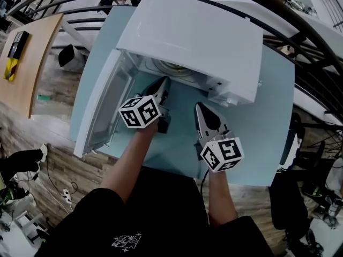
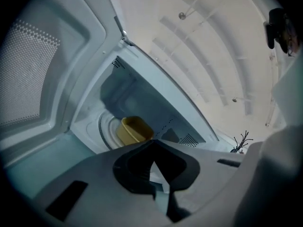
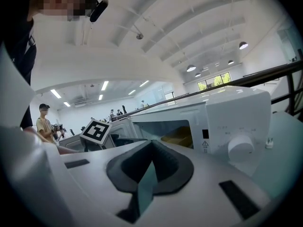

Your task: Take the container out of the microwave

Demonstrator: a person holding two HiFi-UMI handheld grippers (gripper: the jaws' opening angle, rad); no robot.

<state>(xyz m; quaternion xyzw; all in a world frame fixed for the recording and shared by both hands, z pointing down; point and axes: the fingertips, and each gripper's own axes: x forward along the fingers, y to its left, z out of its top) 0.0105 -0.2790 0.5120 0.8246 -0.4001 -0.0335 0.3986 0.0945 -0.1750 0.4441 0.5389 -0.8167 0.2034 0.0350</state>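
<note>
A white microwave (image 1: 193, 36) stands on a pale blue table (image 1: 262, 127) with its door (image 1: 104, 111) swung open to the left. Inside, a yellow container (image 2: 135, 129) sits on the glass turntable (image 2: 108, 129); the right gripper view also catches the container (image 3: 180, 136) through the opening. My left gripper (image 1: 162, 82) is shut and empty, its tip just at the front of the cavity, short of the container. My right gripper (image 1: 199, 107) is shut and empty too, lower on the table in front of the control panel (image 3: 236, 126). From the head view the container is hidden under the microwave's top.
The open door stands close to the left of my left gripper. A wooden table (image 1: 27, 63) lies far left, and dark railings (image 1: 300, 42) curve behind the microwave. People (image 3: 45, 122) stand in the distant background. Cables lie on the wooden floor (image 1: 59, 191).
</note>
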